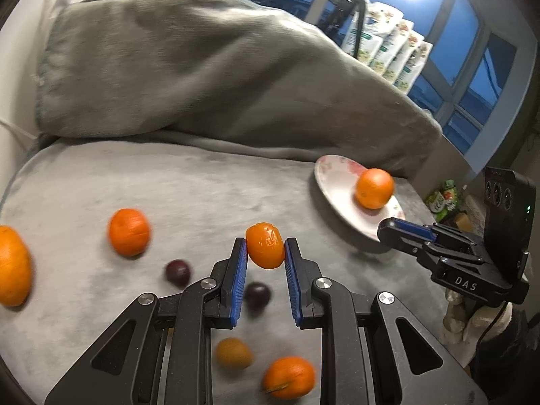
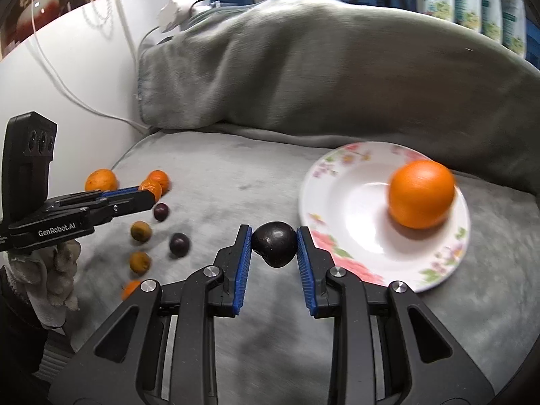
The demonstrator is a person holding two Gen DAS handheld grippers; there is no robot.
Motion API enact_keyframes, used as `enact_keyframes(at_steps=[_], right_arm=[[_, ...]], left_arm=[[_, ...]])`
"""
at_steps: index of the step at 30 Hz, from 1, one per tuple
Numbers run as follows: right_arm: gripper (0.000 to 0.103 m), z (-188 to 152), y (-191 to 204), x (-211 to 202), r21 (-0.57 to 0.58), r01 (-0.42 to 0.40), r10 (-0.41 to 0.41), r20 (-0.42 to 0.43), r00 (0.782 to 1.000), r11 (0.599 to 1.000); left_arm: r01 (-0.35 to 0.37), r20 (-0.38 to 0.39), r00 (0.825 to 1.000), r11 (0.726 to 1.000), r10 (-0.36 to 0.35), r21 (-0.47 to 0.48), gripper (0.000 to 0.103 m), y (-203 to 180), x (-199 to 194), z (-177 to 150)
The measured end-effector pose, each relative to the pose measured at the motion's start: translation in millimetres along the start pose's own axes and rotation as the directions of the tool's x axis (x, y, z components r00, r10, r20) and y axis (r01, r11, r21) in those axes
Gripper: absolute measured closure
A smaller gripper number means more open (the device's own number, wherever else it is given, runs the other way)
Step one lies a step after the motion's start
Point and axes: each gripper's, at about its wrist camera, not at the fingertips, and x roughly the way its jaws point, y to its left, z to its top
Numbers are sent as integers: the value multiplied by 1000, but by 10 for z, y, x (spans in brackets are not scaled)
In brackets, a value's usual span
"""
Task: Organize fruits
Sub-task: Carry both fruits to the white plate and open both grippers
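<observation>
My left gripper (image 1: 265, 246) is shut on a small orange fruit (image 1: 265, 244) and holds it above the grey cushion. My right gripper (image 2: 274, 236) is shut on a dark plum (image 2: 274, 243), just left of the floral plate (image 2: 324, 182). One big orange (image 2: 420, 194) lies in the plate; it also shows in the left wrist view (image 1: 374, 188). Loose oranges (image 1: 129, 232) (image 1: 288, 377) (image 1: 13, 265), a dull brownish-orange fruit (image 1: 233, 352) and two dark plums (image 1: 178, 271) (image 1: 257, 295) lie on the cushion.
A rumpled grey blanket (image 2: 320, 67) rises behind the cushion. A white cable and plug (image 2: 172, 13) hang at the wall on the left. Packets (image 1: 391, 47) stand by the window. The right gripper body (image 1: 449, 253) is beside the plate (image 1: 334, 189).
</observation>
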Motion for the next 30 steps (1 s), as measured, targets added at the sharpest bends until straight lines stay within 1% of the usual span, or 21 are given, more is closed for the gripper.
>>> enact_keyframes(at_steps=[6,13,24,30], right_arm=[[75,-82,-271,-154,33,53,-54,10,999,998],[75,-138,-529,-257,79,94,-96,20,995,992],[75,-192,-770,-255,111,126,-128,9,992,986],[75,-206,-854,-232,125,133,-135,5,991,983]], left_arm=[[37,-9,999,998,-37,41,82,-242,131,92],[64,-26,998,995,-62,78,82,-505,352,220],[79,-55,996,991,-74,104,82,-734,650,343],[72,-71,995,990,-63,120,82,-804,780,384]])
